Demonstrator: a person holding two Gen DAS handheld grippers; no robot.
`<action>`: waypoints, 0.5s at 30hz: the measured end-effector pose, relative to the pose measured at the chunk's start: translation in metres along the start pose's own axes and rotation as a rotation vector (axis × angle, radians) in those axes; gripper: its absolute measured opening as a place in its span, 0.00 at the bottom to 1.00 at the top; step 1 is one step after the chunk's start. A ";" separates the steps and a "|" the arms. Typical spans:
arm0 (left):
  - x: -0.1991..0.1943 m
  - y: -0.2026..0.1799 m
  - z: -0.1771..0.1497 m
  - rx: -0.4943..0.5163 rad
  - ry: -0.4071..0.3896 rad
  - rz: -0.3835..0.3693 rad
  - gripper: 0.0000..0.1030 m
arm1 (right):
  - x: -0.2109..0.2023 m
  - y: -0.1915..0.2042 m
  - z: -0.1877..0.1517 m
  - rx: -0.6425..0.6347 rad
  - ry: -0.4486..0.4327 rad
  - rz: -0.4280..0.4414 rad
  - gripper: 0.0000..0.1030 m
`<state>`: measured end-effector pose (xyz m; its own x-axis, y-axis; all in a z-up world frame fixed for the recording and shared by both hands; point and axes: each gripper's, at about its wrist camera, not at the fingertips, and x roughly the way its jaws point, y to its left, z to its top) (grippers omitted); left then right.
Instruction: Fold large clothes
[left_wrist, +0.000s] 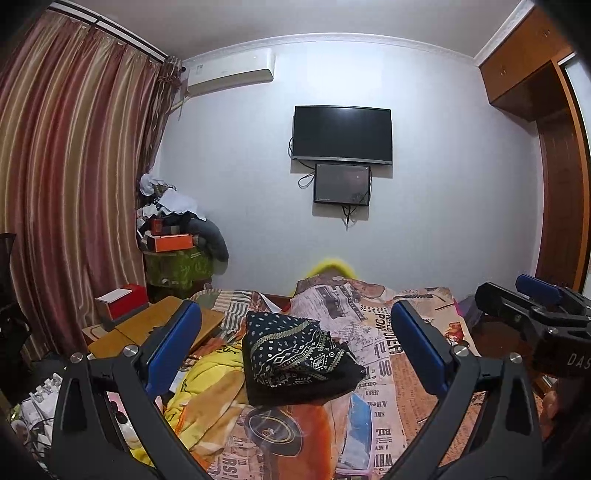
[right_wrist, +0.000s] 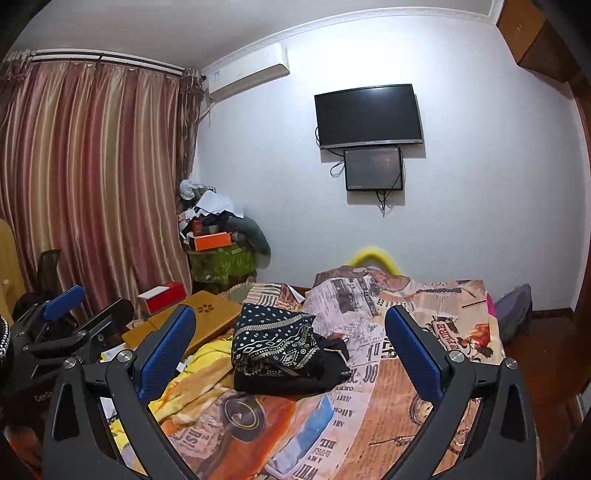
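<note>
A black garment (left_wrist: 295, 354) with a white dotted and geometric pattern lies bunched in a rough folded heap on the bed, also seen in the right wrist view as the black garment (right_wrist: 277, 347). My left gripper (left_wrist: 295, 332) is open, held above the near part of the bed with the garment framed between its blue-padded fingers, well short of it. My right gripper (right_wrist: 291, 328) is open too, likewise hovering back from the heap. Each gripper shows in the other's view: the right gripper (left_wrist: 532, 299) at the right edge, the left gripper (right_wrist: 77, 310) at the left.
The bed carries a newspaper-and-car print cover (left_wrist: 384, 369) and a yellow cloth (left_wrist: 199, 387) at its left side. A wooden lap desk (right_wrist: 207, 317) and red box (right_wrist: 162, 295) sit left of the bed. Curtains (left_wrist: 74, 166), a cluttered corner pile (left_wrist: 177, 236), wall screens (left_wrist: 341, 134) and a wardrobe (left_wrist: 554, 147) surround it.
</note>
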<state>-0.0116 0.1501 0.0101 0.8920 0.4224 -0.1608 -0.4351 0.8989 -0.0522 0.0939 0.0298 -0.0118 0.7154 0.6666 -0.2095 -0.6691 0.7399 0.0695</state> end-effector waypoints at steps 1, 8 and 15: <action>0.000 -0.001 0.000 0.000 0.000 0.000 1.00 | 0.000 0.000 -0.001 0.001 0.001 -0.001 0.99; 0.001 -0.004 -0.001 0.002 0.004 -0.014 1.00 | 0.000 -0.003 -0.003 0.006 0.008 -0.001 0.99; 0.004 -0.006 0.000 0.006 0.004 -0.031 1.00 | -0.001 -0.006 -0.003 0.011 0.008 -0.003 0.99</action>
<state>-0.0051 0.1463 0.0097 0.9044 0.3943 -0.1631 -0.4069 0.9120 -0.0513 0.0966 0.0247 -0.0152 0.7157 0.6637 -0.2175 -0.6646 0.7429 0.0801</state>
